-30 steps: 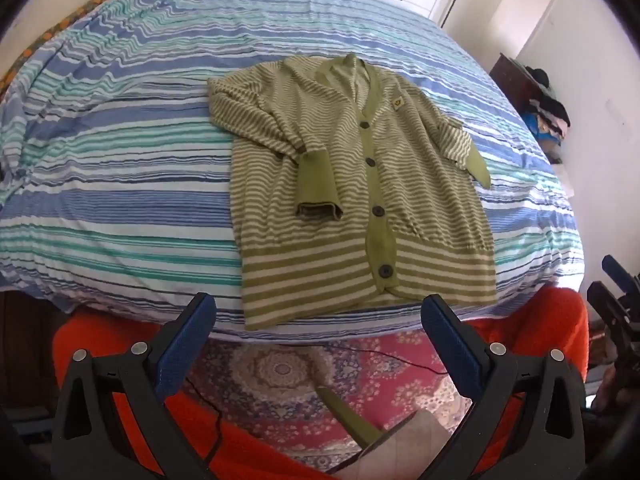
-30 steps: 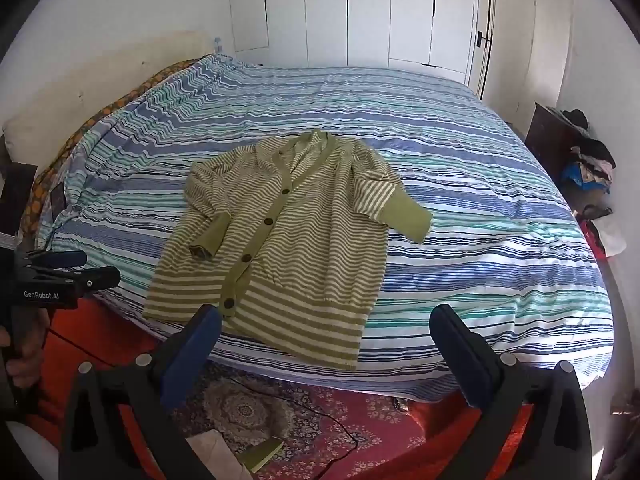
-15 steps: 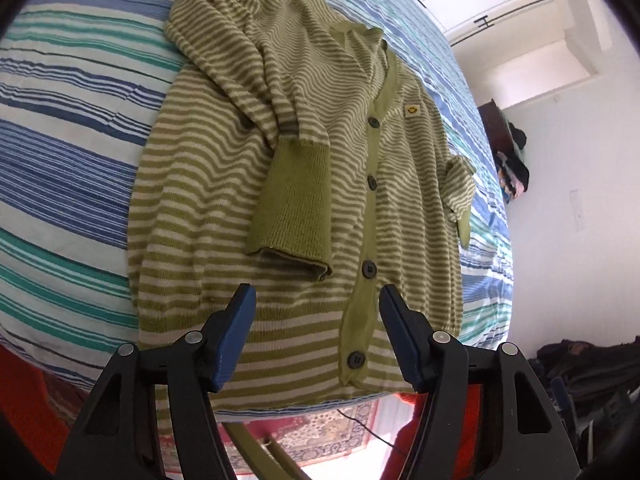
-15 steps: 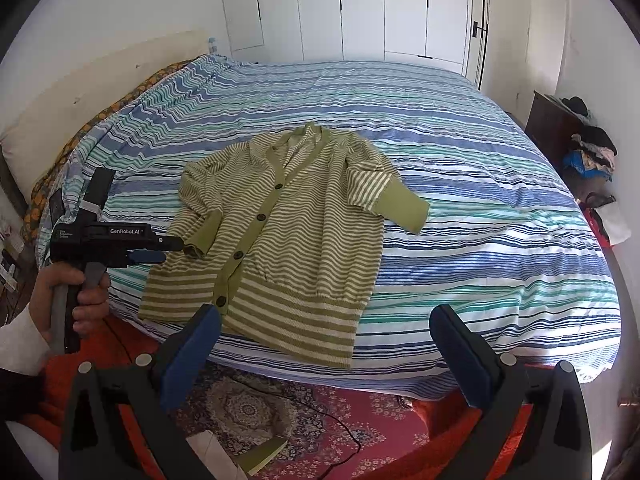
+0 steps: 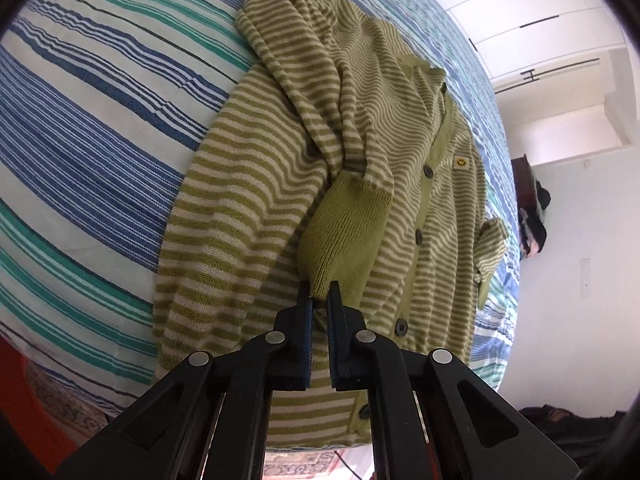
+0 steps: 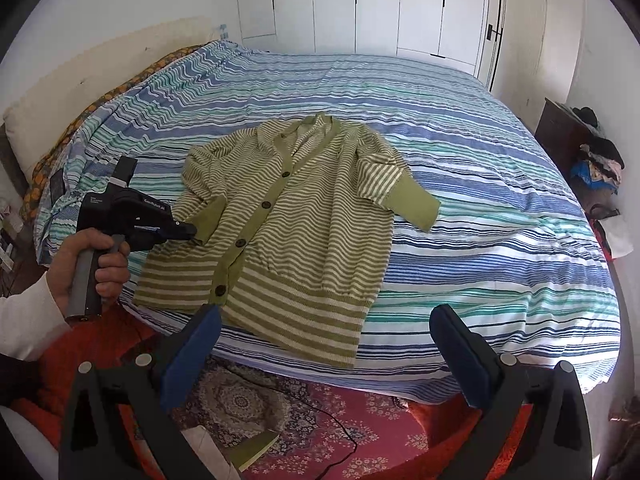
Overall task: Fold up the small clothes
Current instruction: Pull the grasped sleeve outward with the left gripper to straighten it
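The left tool (image 5: 319, 294) has its jaws pinched on the plain green cuff (image 5: 344, 236) of the striped cardigan (image 6: 280, 224), which lies buttoned and face up on the bed (image 6: 500, 208) just ahead of it. The right tool (image 6: 326, 354) hangs off the bed's near edge with jaws wide, gripping nothing, the cardigan's hem just beyond its tips.

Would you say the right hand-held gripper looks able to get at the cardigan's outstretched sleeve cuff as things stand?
Probably yes: the right hand-held gripper is open, and the cuff lies flat and uncovered on the bed.
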Motion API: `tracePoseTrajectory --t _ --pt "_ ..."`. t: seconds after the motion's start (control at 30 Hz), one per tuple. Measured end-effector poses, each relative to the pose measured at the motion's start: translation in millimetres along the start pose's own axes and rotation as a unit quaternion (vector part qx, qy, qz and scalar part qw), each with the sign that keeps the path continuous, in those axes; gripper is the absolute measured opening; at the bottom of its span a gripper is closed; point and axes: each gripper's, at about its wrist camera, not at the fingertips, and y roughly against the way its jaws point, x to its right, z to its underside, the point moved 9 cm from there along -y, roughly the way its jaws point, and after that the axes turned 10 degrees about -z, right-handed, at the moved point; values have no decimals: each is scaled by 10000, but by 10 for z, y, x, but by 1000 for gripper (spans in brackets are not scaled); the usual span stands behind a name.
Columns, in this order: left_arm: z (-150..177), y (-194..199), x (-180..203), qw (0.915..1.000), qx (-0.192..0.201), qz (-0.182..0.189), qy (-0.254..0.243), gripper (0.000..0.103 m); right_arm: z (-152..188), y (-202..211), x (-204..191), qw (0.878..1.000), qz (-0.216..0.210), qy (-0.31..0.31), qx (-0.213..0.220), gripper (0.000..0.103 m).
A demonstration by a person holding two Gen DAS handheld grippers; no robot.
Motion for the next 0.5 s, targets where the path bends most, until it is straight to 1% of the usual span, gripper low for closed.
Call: tracePoseTrajectory --t 0.07,0.1,0.17,0.23,0.27,0.3,0.37,0.43,0.47,0.5 --pt "-18 234 -40 9999 115 -86 22 4 2 -7 -13 10000 -3 30 -13 103" --pt "-47 394 -55 9995 250 -178 -49 4 6 -6 -13 10000 -2 34 -18 103" --pt "-168 774 -110 9968 650 -399 -253 4 11 -14 -11 10000 -3 31 -38 103" --pt "-358 1187 -259 9903 1097 -757 -396 4 10 -28 -17 10000 -10 31 -54 103" --pt "-468 1373 -367 9855 1310 -979 -455 4 9 -39 -21 10000 -13 36 -63 103" --pt "-593 1553 -498 9789 1517 -1268 -514 4 3 -50 -29 10000 -23 48 -77 103" --pt "-866 1872 -805 9609 1918 -1903 -607 4 -1 -72 -54 9999 -48 76 -91 103" --pt "-1180 2110 -1135 9407 2190 -2518 -615 4 -6 -96 -85 9999 -70 115 -104 103" --pt "-1335 2210 -1294 9293 2320 -2807 -612 4 -8 -108 -104 9998 -76 132 -116 103" --pt "-1498 2283 -1458 9156 2433 -3145 -604 4 -9 -119 -119 9998 -83 149 -131 103"
